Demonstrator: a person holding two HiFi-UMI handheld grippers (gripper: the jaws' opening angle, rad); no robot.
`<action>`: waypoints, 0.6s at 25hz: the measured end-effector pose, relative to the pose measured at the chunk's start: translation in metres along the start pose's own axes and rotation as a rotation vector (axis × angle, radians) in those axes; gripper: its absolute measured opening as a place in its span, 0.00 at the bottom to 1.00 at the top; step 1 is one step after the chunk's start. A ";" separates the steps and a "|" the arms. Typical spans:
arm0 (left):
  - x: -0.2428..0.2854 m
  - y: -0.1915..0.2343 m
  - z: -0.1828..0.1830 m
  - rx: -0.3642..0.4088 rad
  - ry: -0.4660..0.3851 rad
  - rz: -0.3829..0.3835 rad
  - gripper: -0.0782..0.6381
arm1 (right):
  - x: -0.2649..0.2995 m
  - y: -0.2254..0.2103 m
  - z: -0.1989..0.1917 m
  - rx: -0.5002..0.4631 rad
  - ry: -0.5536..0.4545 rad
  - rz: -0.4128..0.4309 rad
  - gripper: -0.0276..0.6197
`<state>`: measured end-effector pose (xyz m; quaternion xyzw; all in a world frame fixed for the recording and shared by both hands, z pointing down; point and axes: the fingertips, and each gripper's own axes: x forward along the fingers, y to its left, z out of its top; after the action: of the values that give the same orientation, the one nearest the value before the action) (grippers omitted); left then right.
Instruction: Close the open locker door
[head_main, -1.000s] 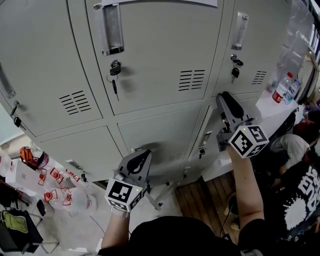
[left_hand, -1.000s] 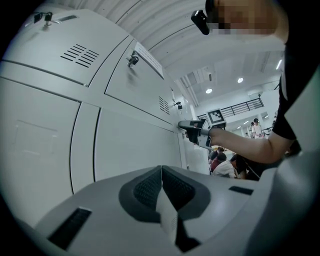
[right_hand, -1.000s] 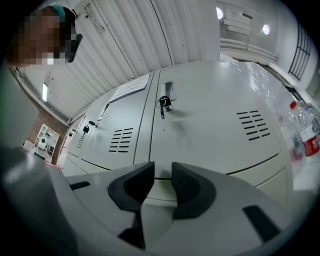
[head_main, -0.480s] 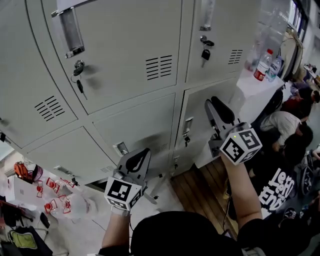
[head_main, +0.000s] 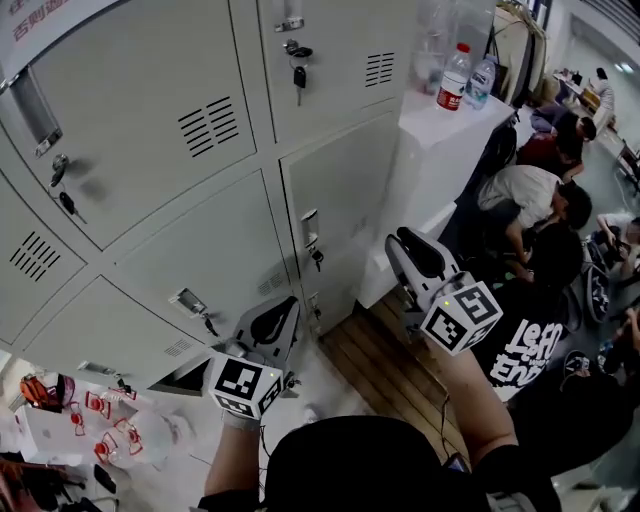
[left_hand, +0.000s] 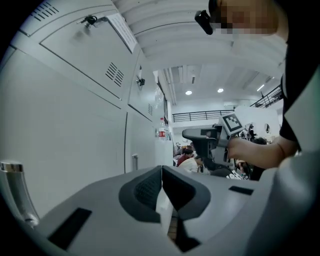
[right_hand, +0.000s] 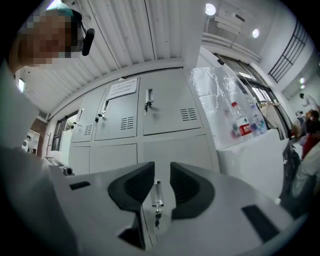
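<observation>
A wall of grey lockers (head_main: 200, 250) fills the upper left of the head view, most doors flush and with keys in their locks. At the foot of the bottom row a dark opening (head_main: 185, 377) shows; the door that belongs to it is hidden from me. My left gripper (head_main: 283, 306) hovers just right of that opening, level, its jaws shut with nothing in them (left_hand: 161, 170). My right gripper (head_main: 401, 241) is further right, in front of a lower locker door (head_main: 345, 195). Its jaws stand a little apart and empty (right_hand: 162, 167). That door's handle (right_hand: 158, 192) shows far off through the gap.
A white cabinet (head_main: 440, 140) with water bottles (head_main: 455, 76) stands right of the lockers. Several people (head_main: 530, 200) sit on the floor at the right. A strip of wooden floor (head_main: 390, 370) lies below the lockers. Bottles and bags (head_main: 100, 440) clutter the floor at the lower left.
Both grippers have moved down and to the right along the lockers. The lockers have slid to the upper left of the head view, and the white cabinet and people have come in.
</observation>
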<state>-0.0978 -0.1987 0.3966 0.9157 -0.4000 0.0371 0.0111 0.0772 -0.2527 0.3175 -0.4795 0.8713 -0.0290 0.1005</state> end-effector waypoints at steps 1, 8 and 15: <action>0.005 -0.007 -0.002 -0.003 0.005 -0.020 0.14 | -0.011 -0.003 -0.005 -0.001 0.012 -0.018 0.21; 0.037 -0.056 -0.030 0.008 0.060 -0.133 0.14 | -0.083 -0.022 -0.043 -0.011 0.077 -0.134 0.21; 0.057 -0.106 -0.065 -0.026 0.123 -0.252 0.14 | -0.147 -0.032 -0.081 -0.010 0.149 -0.237 0.21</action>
<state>0.0146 -0.1654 0.4665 0.9544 -0.2810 0.0864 0.0521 0.1639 -0.1503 0.4231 -0.5759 0.8138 -0.0720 0.0290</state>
